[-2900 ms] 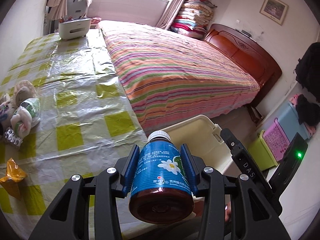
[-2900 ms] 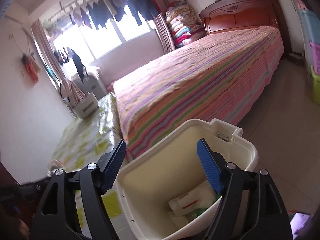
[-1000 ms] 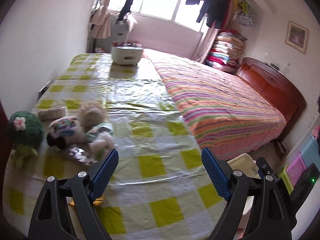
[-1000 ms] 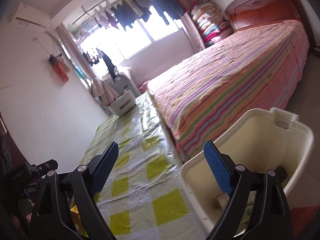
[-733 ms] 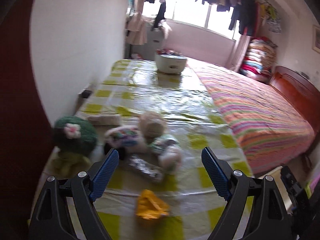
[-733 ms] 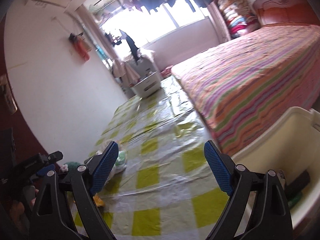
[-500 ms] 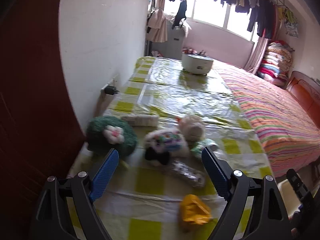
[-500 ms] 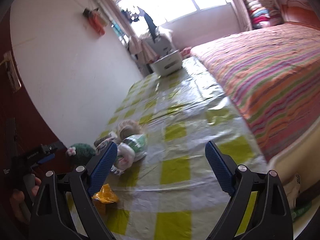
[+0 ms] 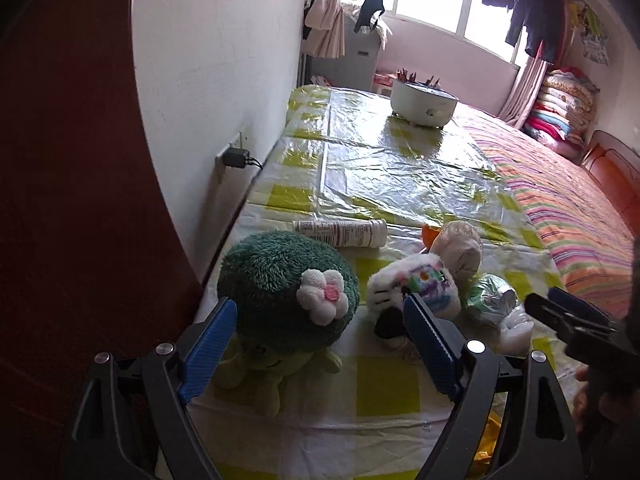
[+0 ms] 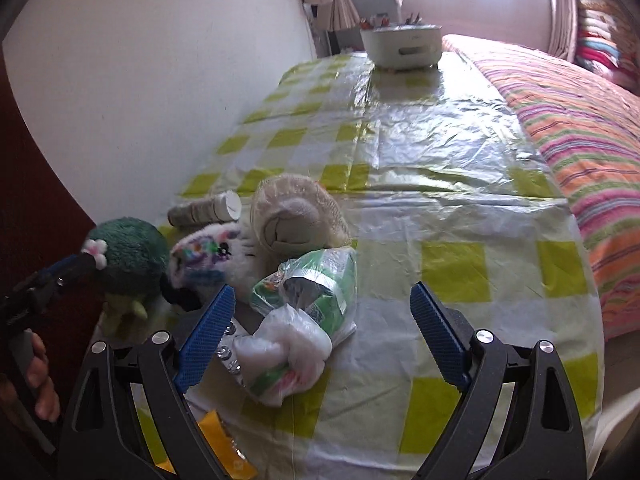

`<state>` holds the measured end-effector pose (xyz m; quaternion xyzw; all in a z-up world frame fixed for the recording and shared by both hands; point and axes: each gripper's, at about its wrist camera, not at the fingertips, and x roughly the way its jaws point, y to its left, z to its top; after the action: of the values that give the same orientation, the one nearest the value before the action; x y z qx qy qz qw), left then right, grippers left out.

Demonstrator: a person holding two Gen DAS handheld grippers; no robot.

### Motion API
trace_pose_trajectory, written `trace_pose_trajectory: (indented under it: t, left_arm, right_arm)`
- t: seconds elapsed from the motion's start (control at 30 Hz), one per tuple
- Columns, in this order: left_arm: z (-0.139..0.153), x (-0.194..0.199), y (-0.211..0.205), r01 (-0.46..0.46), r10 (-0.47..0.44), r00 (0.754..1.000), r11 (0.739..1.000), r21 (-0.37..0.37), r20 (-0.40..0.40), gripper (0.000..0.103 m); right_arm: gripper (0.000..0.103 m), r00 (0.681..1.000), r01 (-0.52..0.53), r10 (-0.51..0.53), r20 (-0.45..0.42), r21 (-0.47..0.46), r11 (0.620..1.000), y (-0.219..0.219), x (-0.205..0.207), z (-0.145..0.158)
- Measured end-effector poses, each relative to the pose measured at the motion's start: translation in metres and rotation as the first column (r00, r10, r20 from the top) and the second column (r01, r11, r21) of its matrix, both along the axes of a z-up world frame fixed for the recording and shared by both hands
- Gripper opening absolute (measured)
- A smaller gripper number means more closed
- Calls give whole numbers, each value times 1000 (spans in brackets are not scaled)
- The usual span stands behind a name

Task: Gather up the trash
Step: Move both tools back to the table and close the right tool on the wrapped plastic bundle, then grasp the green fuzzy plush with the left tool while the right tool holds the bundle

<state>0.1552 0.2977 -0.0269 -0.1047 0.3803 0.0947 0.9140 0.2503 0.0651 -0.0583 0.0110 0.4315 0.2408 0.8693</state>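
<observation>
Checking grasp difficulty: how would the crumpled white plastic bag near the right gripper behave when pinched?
The white plastic bag looks thin and crumpled, so probably floppy and very light. Its glossy film may slip between pads. It rests against the green packet, which might shift.

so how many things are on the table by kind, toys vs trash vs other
plush toys: 3 (green plush, white plush, beige plush)
trash: 5 (tube, green wrapper, white bag, foil blister pack, yellow wrapper)
other: 1 (white container)
total: 9
</observation>
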Motion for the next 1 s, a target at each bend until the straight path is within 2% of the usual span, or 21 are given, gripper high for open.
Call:
trace_pose_trajectory:
  t: [0.1,0.23,0.37,0.57,0.63,0.77,0.87,1.0]
  left_arm:
    - [-4,5,3,13,-13,1000,1000,-10,-6,83]
    - [-7,9,1,22,-22,1000,1000,20,-10,83]
    - [-11,12,-5,29,-27,999,995,94,-28,83]
    - [-12,12,-13,71,-66,997,987,147,-42,83]
    - [-10,11,-11,71,-67,997,988,134,-37,83]
    - [2,0,1,63,-64,998,997,39,30,83]
    - [6,-6,8,63,-62,997,998,-5,54,83]
    - [-4,2,11,30,-31,1000,999,45,5,83]
  right_arm:
    - [88,998,-28,27,-64,-9,1000,10,12,-13]
    - [86,994,-63,59,-89,-43,997,24,17,-24]
    - [65,990,-92,87,-111,-37,995,29,20,-33]
    - [57,991,-97,96,-91,-11,995,21,17,-32]
    - [56,993,-87,88,-80,25,996,12,13,-28]
    - [56,996,-67,72,-43,105,992,-9,3,-11]
    - [56,997,-63,68,-27,156,986,-19,-7,0]
    - [57,997,-76,81,-16,199,977,-23,-18,5]
